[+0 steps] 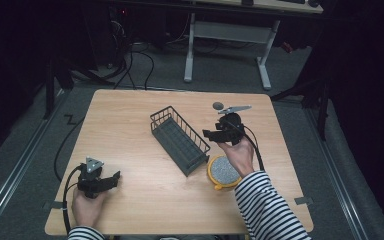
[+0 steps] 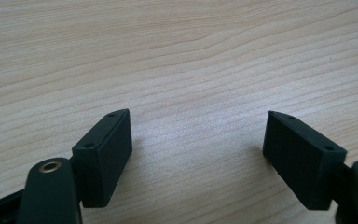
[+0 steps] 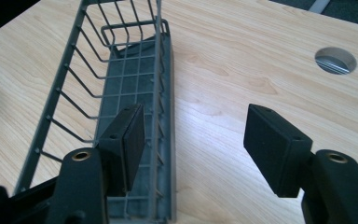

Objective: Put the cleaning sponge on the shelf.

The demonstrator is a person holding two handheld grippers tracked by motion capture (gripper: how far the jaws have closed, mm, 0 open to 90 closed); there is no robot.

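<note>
Right tool point(image 3: 193, 140), gaping and empty, hangs beside a long dark-grey wire basket point(image 3: 121, 88) with a gridded floor.

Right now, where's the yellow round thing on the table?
In the high view, the yellow-rimmed round thing lies on the table toward the near right, just off the near end of the dark wire basket, beside the hand with the right gripper.
</note>
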